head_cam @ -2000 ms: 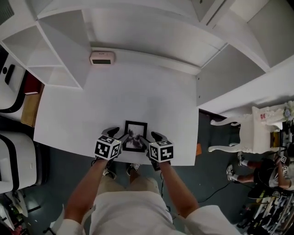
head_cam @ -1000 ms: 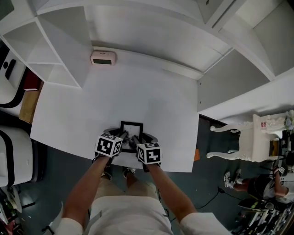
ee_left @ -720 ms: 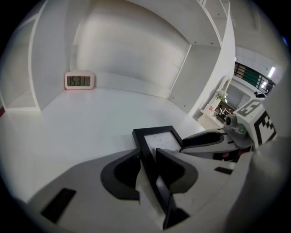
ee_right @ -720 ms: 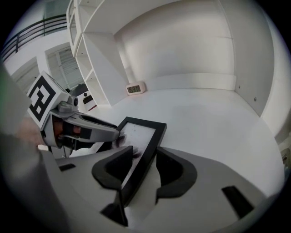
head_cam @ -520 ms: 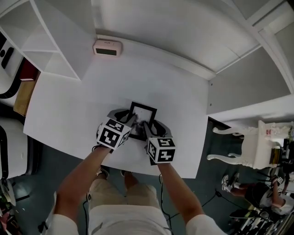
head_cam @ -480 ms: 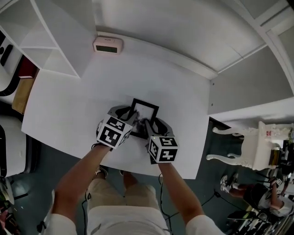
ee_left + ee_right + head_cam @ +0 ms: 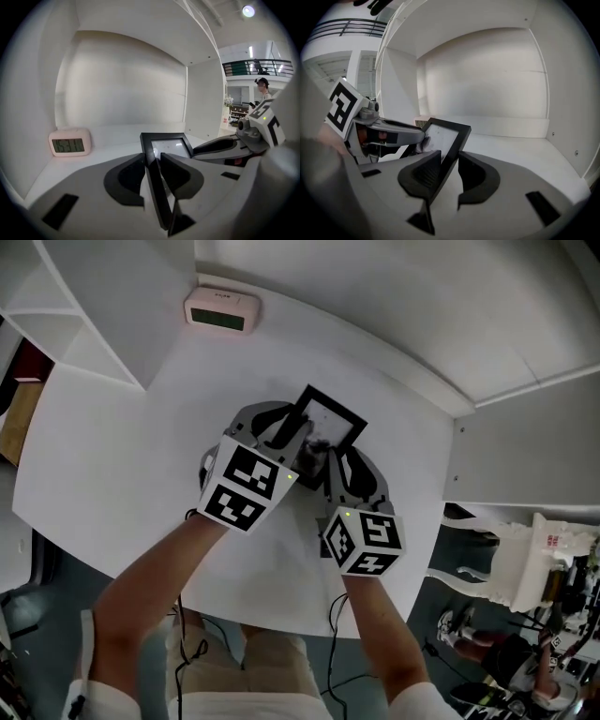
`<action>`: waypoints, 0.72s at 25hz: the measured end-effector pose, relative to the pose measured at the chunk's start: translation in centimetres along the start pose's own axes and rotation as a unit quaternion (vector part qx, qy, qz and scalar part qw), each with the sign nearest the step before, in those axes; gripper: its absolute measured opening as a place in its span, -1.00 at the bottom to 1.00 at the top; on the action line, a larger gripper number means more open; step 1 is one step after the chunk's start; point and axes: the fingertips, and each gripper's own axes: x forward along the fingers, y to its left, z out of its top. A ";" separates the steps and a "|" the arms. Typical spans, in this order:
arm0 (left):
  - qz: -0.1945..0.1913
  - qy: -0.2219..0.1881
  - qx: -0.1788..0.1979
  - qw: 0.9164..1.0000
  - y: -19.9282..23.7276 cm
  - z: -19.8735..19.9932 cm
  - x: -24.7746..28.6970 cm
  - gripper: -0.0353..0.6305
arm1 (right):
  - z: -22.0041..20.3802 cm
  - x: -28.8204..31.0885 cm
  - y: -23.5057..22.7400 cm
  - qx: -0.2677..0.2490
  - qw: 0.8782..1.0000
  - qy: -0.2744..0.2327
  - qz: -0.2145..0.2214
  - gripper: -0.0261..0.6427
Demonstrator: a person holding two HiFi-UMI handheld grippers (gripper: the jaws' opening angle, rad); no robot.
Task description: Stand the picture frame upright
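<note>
Two tongs: both are on the picture frame point(image 7: 330, 424), one at each side edge, over the middle of the white worktop point(image 7: 131, 446).
Left tongs point(image 7: 152, 161): clenched on the frame's left edge; the dark moulding runs straight between the pads.
Right tongs point(image 7: 449, 161): they have just been closing with the frame's right edge between them, and I read them as gripping it now.
Frame's place: held between the two tongs, well apart from the small clock point(image 7: 221, 311) that sits far left against the back wall.
Frame's pose: tilted, neither flat nor upright; its top edge leans toward the far side and the glass faces up and back at me.
Bottom edge: hidden behind the tongs in every view, so I cannot tell whether it touches the worktop.
Back support: not visible from any camera, so I cannot say whether it is folded out.
Done so far: I judge the grasp made on both sides and the frame raised partway.
Left to do: bring it to vertical, seat the bottom edge on the worktop, then let go with both tongs and see that it stands alone.
Progress: roughly halfway, by my reckoning.
</note>
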 end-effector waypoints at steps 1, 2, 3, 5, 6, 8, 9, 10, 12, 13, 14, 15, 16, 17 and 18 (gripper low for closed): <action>0.004 -0.008 0.003 1.000 0.4 0.3 0.6 -0.55 | 0.4 0.7 -0.4 0.001 1.000 -0.006 0.000 -0.59; 0.007 -0.016 0.005 1.000 0.8 0.6 1.1 -0.55 | 0.7 1.4 -0.8 0.003 1.000 -0.012 0.001 -0.59; 0.009 -0.024 0.007 1.000 1.2 0.9 1.7 -0.55 | 1.1 2.0 -1.1 0.003 1.000 -0.019 0.002 -0.59; 0.012 -0.045 0.011 0.999 1.9 1.6 2.5 -0.55 | 1.8 3.0 -1.8 0.000 0.999 -0.033 0.002 -0.59; 0.014 -0.056 0.013 0.998 2.2 2.0 2.9 -0.55 | 2.1 3.4 -2.1 -0.002 0.999 -0.040 0.002 -0.59; 0.015 -0.077 0.018 0.997 2.7 2.8 3.8 -0.56 | 2.8 4.3 -2.9 -0.006 0.999 -0.051 0.001 -0.59; 0.016 -0.084 0.020 0.996 2.9 3.1 4.3 -0.56 | 3.0 4.7 -3.4 -0.007 0.998 -0.055 0.000 -0.59; 0.017 -0.089 0.020 0.996 3.1 3.4 4.9 -0.56 | 3.3 5.1 -3.8 -0.010 0.998 -0.058 -0.002 -0.59; 0.020 -0.097 0.021 0.995 3.4 4.0 6.1 -0.56 | 4.0 6.0 -4.9 -0.014 0.998 -0.063 -0.006 -0.59; 0.021 -0.101 0.023 0.994 3.6 4.4 6.7 -0.56 | 4.4 6.4 -5.5 -0.016 0.998 -0.065 -0.006 -0.59; 0.022 -0.106 0.025 0.994 3.7 4.8 7.3 -0.56 | 4.8 6.8 -6.1 -0.017 0.998 -0.067 -0.007 -0.59; 0.022 -0.110 0.026 0.993 3.8 5.1 7.9 -0.56 | 5.3 7.2 -6.7 -0.016 0.997 -0.071 -0.008 -0.59; 0.022 -0.115 0.027 0.993 3.8 5.4 8.4 -0.57 | 5.7 7.4 -7.4 -0.016 0.997 -0.075 -0.011 -0.59; 0.022 -0.120 0.027 0.992 3.7 5.5 8.8 -0.57 | 5.9 7.6 -7.9 -0.017 0.997 -0.080 -0.014 -0.59; 0.022 -0.125 0.028 0.992 3.7 5.6 9.1 -0.58 | 6.1 7.9 -8.3 -0.018 0.996 -0.085 -0.018 -0.59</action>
